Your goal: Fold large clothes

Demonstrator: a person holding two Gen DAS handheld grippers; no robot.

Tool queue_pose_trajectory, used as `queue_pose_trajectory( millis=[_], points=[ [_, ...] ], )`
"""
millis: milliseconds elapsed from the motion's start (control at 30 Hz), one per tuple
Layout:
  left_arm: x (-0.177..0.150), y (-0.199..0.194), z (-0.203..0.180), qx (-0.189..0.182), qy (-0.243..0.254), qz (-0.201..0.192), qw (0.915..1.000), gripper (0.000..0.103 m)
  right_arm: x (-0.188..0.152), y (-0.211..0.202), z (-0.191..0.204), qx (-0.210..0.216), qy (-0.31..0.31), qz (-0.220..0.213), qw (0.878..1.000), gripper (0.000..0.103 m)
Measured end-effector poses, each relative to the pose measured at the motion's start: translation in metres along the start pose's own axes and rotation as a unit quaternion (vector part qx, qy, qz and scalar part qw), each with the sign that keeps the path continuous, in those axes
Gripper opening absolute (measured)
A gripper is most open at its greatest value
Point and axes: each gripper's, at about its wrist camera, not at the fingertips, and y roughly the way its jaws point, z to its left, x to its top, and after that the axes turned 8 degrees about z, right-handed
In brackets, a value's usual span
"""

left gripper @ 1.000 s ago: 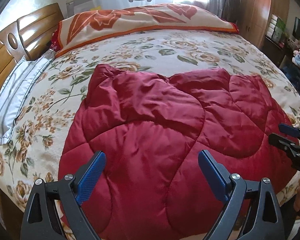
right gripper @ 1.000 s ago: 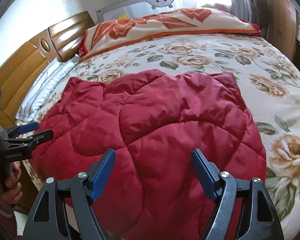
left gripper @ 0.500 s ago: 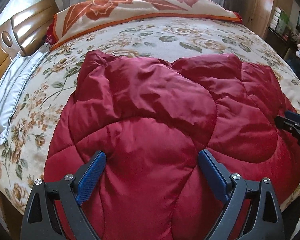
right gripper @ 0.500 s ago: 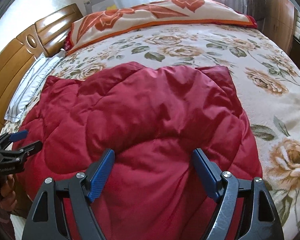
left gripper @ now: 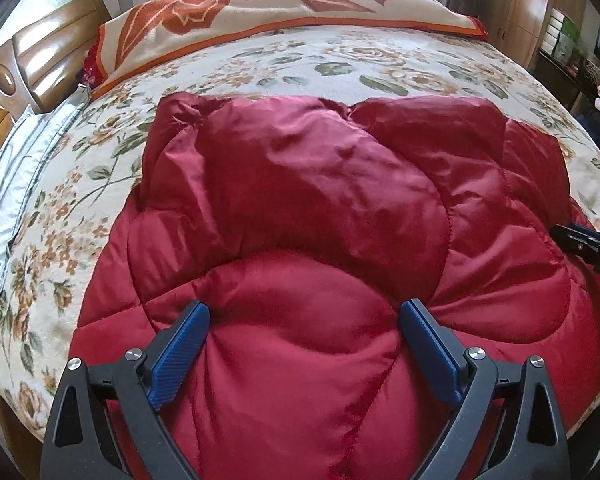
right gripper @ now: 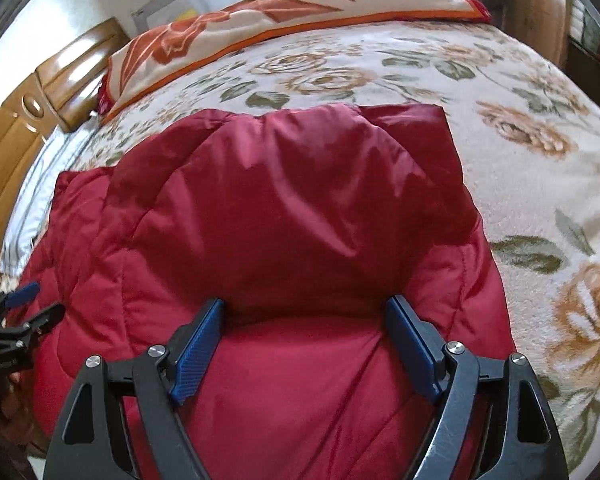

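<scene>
Both tools have advanced over the red quilted garment [left gripper: 300,208] at frame centre; left tool [left gripper: 304,316] and right tool [right gripper: 306,312] fingers apart, gripping nothing.

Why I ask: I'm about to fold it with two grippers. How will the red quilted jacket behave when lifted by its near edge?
The red quilted jacket looks puffy and creased, so it will probably flop and sag between the open left gripper and right gripper. Its shiny fabric suggests it may slip from the pads. The padding likely springs back, resisting a flat fold.
</scene>
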Motion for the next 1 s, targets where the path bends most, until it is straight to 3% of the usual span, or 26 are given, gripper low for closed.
queue_pose_trajectory(
  millis=[267,467,567,733,833,1000],
  points=[
    [0.0,0.004,0.0,0.007,0.004,0.002,1.0,0.1,-0.003,-0.002,-0.005,0.015,0.016,-0.016,1.0,0.082],
    [0.002,0.005,-0.002,0.008,0.003,0.002,1.0,0.1,-0.025,-0.053,0.008,0.016,0.007,-0.06,0.998,0.081],
    [0.001,0.005,-0.003,0.008,0.002,0.0,1.0,0.1,-0.04,-0.066,0.016,0.019,-0.013,-0.057,0.998,0.081],
    [-0.001,0.004,-0.002,0.007,0.0,-0.002,1.0,0.1,-0.051,-0.04,0.014,-0.01,-0.033,-0.018,0.999,0.083],
    [-0.002,0.004,-0.001,0.006,-0.002,0.0,1.0,0.1,-0.055,-0.025,0.005,-0.014,-0.028,-0.023,0.999,0.092],
    [-0.007,-0.01,0.004,-0.005,-0.009,-0.002,0.9999,0.099,-0.058,-0.024,0.002,-0.014,-0.021,-0.026,0.999,0.093]
  ],
)
